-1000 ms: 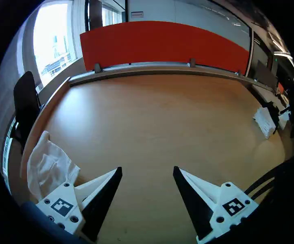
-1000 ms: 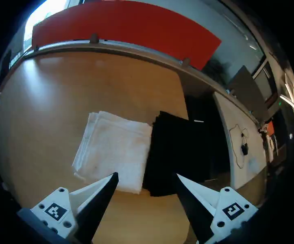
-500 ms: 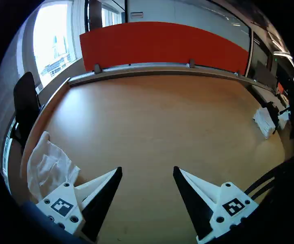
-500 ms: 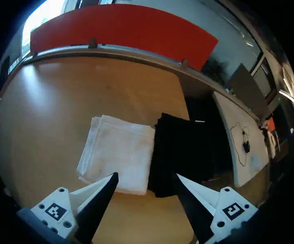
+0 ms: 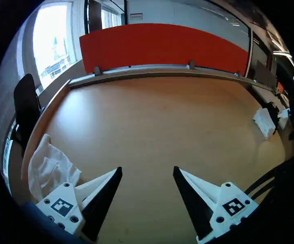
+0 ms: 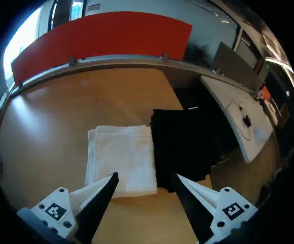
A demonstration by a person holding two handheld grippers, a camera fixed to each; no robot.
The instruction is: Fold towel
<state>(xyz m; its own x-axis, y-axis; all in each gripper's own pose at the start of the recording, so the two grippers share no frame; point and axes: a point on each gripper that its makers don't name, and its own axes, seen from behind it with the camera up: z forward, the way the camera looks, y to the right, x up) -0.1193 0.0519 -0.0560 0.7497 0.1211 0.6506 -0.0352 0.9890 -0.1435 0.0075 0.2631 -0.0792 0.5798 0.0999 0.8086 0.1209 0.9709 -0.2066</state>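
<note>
A folded white towel (image 6: 120, 158) lies flat on the wooden table, just ahead of my right gripper (image 6: 144, 183), which stands open above its near edge with nothing between the fingers. The same folded towel (image 5: 264, 122) appears far off at the right edge of the table in the left gripper view. A crumpled white towel (image 5: 49, 168) lies at the table's left edge, beside and partly behind the left finger of my left gripper (image 5: 147, 177). That gripper is open over bare wood.
A black cloth (image 6: 183, 144) lies against the folded towel's right side at the table's edge. A red partition (image 5: 163, 44) runs along the far edge of the table (image 5: 159, 118). A dark chair (image 5: 25, 105) stands at the left. A second desk (image 6: 236, 118) with cables sits beyond.
The right gripper view has swung, so the folded towel and black cloth now lie squarer and closer ahead. The left gripper has barely moved.
</note>
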